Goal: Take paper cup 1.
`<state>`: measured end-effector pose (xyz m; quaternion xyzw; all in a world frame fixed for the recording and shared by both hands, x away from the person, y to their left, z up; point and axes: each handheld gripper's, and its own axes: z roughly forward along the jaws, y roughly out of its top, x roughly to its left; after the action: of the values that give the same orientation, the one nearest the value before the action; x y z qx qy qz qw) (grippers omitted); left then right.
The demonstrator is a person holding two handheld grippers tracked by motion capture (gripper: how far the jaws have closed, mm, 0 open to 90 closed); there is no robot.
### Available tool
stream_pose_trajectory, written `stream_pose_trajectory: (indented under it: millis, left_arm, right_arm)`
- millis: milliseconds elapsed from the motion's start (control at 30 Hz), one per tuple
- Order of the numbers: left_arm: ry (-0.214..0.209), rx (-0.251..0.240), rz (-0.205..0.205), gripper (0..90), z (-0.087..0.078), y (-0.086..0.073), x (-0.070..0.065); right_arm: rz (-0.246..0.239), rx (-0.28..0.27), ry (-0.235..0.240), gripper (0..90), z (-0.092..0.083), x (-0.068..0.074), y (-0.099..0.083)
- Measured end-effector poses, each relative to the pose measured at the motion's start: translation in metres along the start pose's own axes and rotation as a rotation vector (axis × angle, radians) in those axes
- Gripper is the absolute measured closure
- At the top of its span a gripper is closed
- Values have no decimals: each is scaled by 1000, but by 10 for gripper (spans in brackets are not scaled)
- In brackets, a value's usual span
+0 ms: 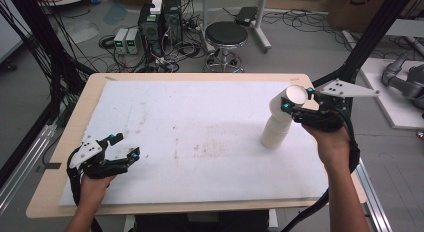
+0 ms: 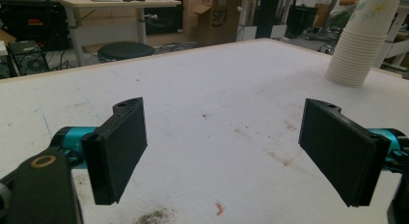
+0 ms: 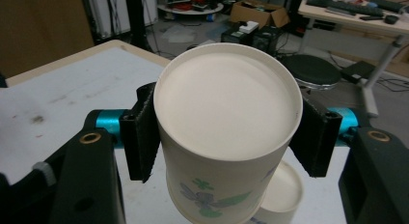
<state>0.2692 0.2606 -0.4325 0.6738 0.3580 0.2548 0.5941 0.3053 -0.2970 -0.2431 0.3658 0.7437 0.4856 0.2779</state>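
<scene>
The right claw (image 3: 224,137) is clenched on a paper cup (image 3: 226,118), its two black ribbed pads pressing the cup's wall from either side just below the closed end, which faces the camera as a flat, pale disc; the cup is upside down, a printed leaf-and-flower motif on its tapered side; in the high view the right claw (image 1: 296,103) holds that cup (image 1: 295,96) tilted above the stack of cups (image 1: 276,129), which stands on the right half of the table (image 1: 200,127); the held cup looks nearly free of the stack, though whether its rim is fully clear I cannot tell. The step in hand, as I judge it, is pulling one cup off the stack; the next move calls for a clean lift until the rim clears, without dragging the stack over, then setting the cup down on open table. The left claw (image 1: 120,149) rests released near the table's front left corner, jaws wide and empty over the white, stained, slightly rough surface. The stack (image 2: 359,45) is thin waxy paper, ribbed by many nested rims, light and easily toppled; beyond the table stands a round black stool (image 1: 226,37).
</scene>
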Motion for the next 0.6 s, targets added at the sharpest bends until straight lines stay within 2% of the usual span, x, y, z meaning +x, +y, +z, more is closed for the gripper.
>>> stream_pose_trajectory:
  millis: [267,500,600]
  left_arm:
    - [-24,2,-2,171,1,0,-1]
    - [-58,4,-7,166,3,-1,-3]
    - [-61,9,1,161,4,-1,-5]
  right_arm:
    - [-33,28,116,361,15,24,-17]
    - [-72,61,235,361,37,43,-44]
    - [-68,76,277,361,48,50,-56]
